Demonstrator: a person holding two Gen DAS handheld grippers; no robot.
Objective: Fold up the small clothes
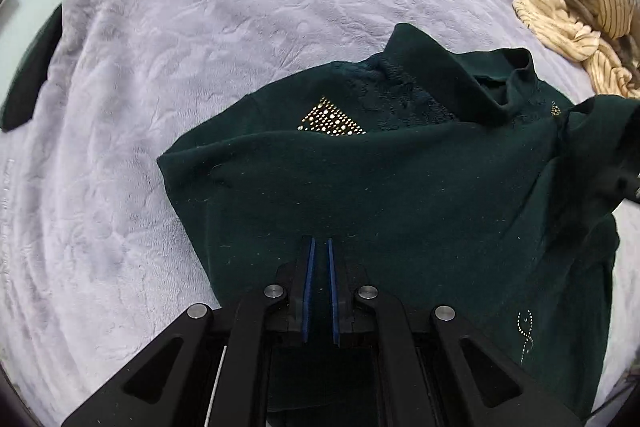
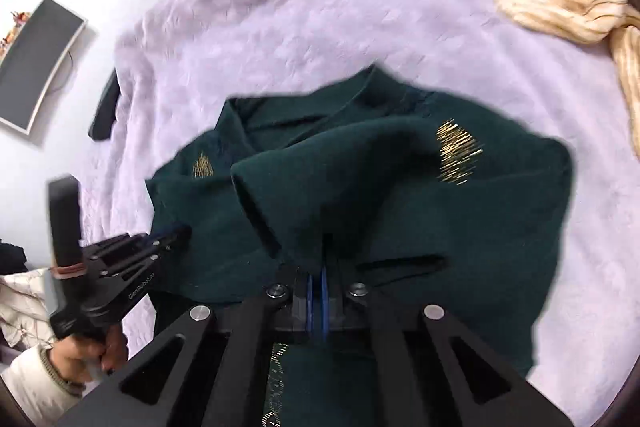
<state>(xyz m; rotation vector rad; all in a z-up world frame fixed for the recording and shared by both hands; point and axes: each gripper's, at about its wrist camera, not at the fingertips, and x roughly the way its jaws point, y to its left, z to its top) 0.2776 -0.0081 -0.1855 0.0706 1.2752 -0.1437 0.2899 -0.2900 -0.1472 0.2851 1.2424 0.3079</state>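
Both grippers work over a dark green garment (image 1: 400, 195) spread on a lilac plush blanket (image 1: 168, 75) covering the bed. Seen from its own camera, the left gripper (image 1: 321, 247) points steeply down at the cloth with its blue-padded fingers (image 1: 309, 267) drawn close together, a narrow gap between them; whether any fabric is caught there cannot be told. The right gripper (image 2: 319, 267) is clenched on a raised fold of the green garment (image 2: 360, 195), the cloth peaking up from between its blue pads and draping away on both sides. Gold studded triangles (image 1: 330, 119) glint on the garment's chest, near its collar (image 1: 440, 83). From the right wrist view, the left gripper (image 2: 176, 233) rests at the garment's left edge, held by a hand (image 2: 86, 355) in a cream sleeve (image 2: 28, 379). A cream striped garment (image 1: 572, 3) lies crumpled at the blanket's far right, well apart from the green one. A dark-screened monitor (image 2: 36, 63) stands beyond the bed.
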